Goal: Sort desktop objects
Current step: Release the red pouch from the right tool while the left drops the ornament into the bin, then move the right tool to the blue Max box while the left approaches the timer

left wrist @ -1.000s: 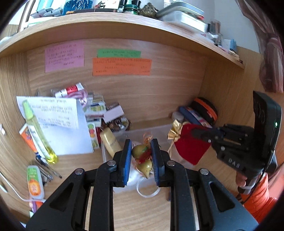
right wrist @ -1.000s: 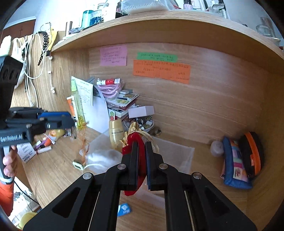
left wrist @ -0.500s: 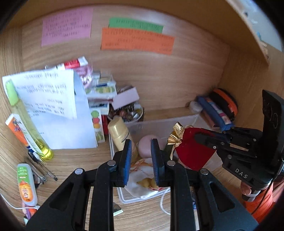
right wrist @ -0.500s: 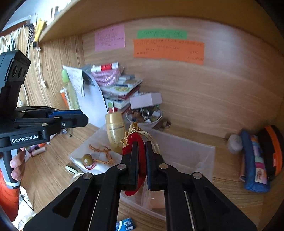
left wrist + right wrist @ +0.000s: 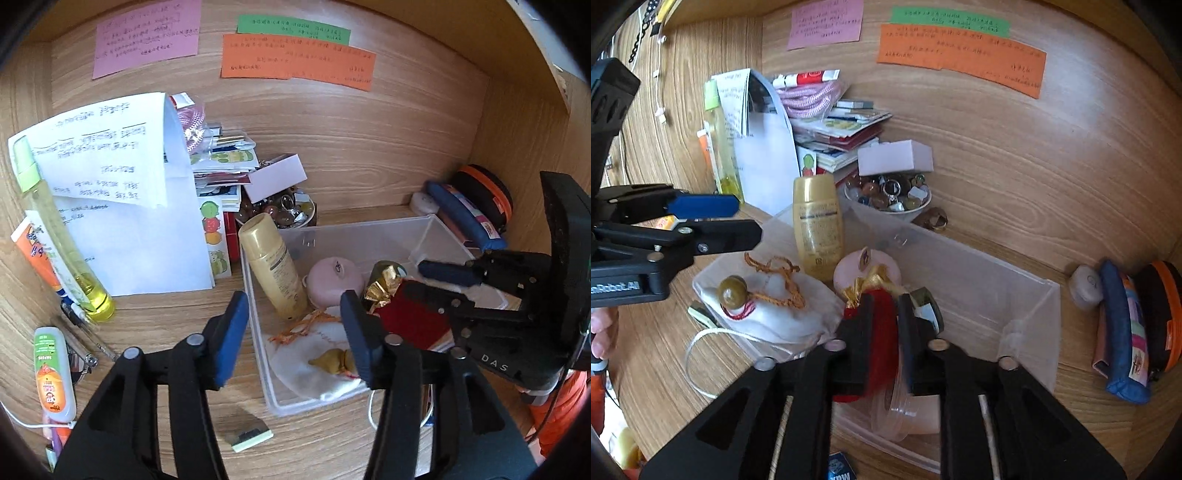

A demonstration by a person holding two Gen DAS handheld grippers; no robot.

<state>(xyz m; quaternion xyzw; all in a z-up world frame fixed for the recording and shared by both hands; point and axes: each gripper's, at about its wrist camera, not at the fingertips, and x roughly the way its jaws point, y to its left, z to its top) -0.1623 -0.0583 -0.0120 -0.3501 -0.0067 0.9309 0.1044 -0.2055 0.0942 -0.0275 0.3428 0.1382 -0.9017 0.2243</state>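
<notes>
A clear plastic bin (image 5: 369, 229) (image 5: 1027, 325) stands on the wooden desk. In it are a gold bottle (image 5: 273, 266) (image 5: 817, 229), a pink round case (image 5: 334, 280), and a white pouch (image 5: 314, 363) (image 5: 783, 314) with a bead-and-cord charm (image 5: 733, 291) lying on it. My left gripper (image 5: 291, 332) is open and empty above the bin's left wall. My right gripper (image 5: 884, 317) is shut on a red pouch with a gold bow (image 5: 882, 332) (image 5: 410, 314), held low in the bin's middle.
A paper sheet (image 5: 110, 177), a yellow spray bottle (image 5: 55, 236) and tubes (image 5: 51, 373) sit left. A book stack (image 5: 842, 129), a white box (image 5: 894, 157) and a bead bowl (image 5: 890, 195) are behind the bin. Pencil cases (image 5: 1126, 325) lie right.
My left gripper opened wide and let go of the bead charm, which now lies on the white pouch in the bin. My right gripper lowered the red pouch into the bin.
</notes>
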